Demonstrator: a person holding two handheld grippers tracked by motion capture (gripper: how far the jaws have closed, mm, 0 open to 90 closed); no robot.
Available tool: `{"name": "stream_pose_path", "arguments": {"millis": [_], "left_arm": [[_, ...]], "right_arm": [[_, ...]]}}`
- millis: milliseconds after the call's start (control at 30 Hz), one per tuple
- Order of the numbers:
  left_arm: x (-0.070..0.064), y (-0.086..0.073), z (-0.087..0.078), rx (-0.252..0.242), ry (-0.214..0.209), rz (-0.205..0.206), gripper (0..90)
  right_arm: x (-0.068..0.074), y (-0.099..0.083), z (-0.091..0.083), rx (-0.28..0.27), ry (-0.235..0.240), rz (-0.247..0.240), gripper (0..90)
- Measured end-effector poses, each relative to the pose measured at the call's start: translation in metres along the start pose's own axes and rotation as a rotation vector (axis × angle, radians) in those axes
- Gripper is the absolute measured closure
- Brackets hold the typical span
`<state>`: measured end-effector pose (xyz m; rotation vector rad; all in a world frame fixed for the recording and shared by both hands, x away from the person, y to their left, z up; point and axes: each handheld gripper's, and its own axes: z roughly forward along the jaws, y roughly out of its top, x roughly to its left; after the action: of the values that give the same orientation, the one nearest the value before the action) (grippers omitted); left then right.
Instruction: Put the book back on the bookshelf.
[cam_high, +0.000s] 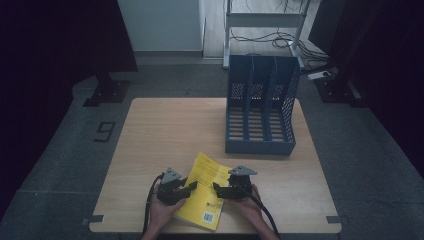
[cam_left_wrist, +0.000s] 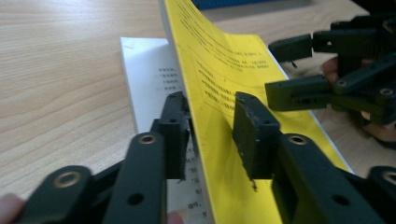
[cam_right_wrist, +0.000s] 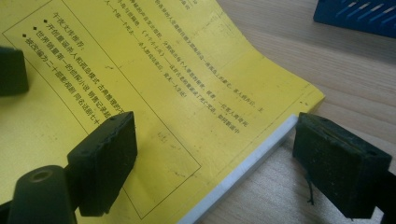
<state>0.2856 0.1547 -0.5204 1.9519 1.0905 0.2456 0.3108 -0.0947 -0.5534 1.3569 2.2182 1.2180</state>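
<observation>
A yellow paperback book (cam_high: 207, 192) lies on the wooden table (cam_high: 165, 130) near the front edge. Its yellow back cover (cam_left_wrist: 219, 60) is raised off the white page (cam_left_wrist: 144, 70) beneath. My left gripper (cam_left_wrist: 212, 126) is open, with the lifted cover standing between its jaws and resting against the left one. My right gripper (cam_right_wrist: 217, 149) is open too. It straddles the book's (cam_right_wrist: 154, 70) right edge, one jaw over the cover and the other over bare table. From above, the left gripper (cam_high: 192, 187) and right gripper (cam_high: 216, 187) face each other across the book.
A blue three-slot file holder (cam_high: 260, 107) stands upright at the back right of the table, its corner (cam_right_wrist: 359, 14) just beyond the book. A person's hands hold both grippers at the front edge. Bare tabletop stretches to the left and behind the book.
</observation>
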Motion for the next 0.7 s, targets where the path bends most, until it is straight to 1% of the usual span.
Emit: {"name": "stream_pose_path", "arguments": {"millis": [100, 200, 267, 367, 433, 567, 700], "left_arm": [[0.0006, 0.0, 0.0007, 0.008, 0.0, 0.0, 62.6], [-0.0008, -0.0002, 0.0, 0.001, 0.015, 0.014, 67.6], [-0.0025, 0.0004, -0.0018, -0.015, 0.015, 0.024, 71.5], [-0.005, 0.001, -0.0041, -0.036, 0.007, 0.036, 75.9], [-0.0058, 0.001, -0.005, -0.051, -0.001, 0.04, 77.4], [-0.0059, 0.0013, -0.0069, -0.076, -0.026, 0.031, 79.1], [-0.0062, 0.0017, -0.0085, -0.093, -0.041, 0.025, 80.1]], "right_arm": [[0.0, 0.0, 0.0, 0.0, 0.0, 0.0, 13.4], [0.0002, 0.0001, 0.0001, 0.0, -0.001, 0.0, 13.4], [0.0002, 0.0001, 0.0001, 0.001, -0.001, 0.0, 13.4], [-0.0003, 0.0, -0.0001, 0.0, 0.003, 0.002, 13.5], [-0.0009, -0.0001, -0.0004, -0.001, 0.007, 0.004, 13.6], [-0.0016, -0.0007, -0.0016, -0.01, 0.017, 0.004, 14.6], [-0.0018, -0.0012, -0.0031, -0.023, 0.024, 0.001, 15.3]]}}
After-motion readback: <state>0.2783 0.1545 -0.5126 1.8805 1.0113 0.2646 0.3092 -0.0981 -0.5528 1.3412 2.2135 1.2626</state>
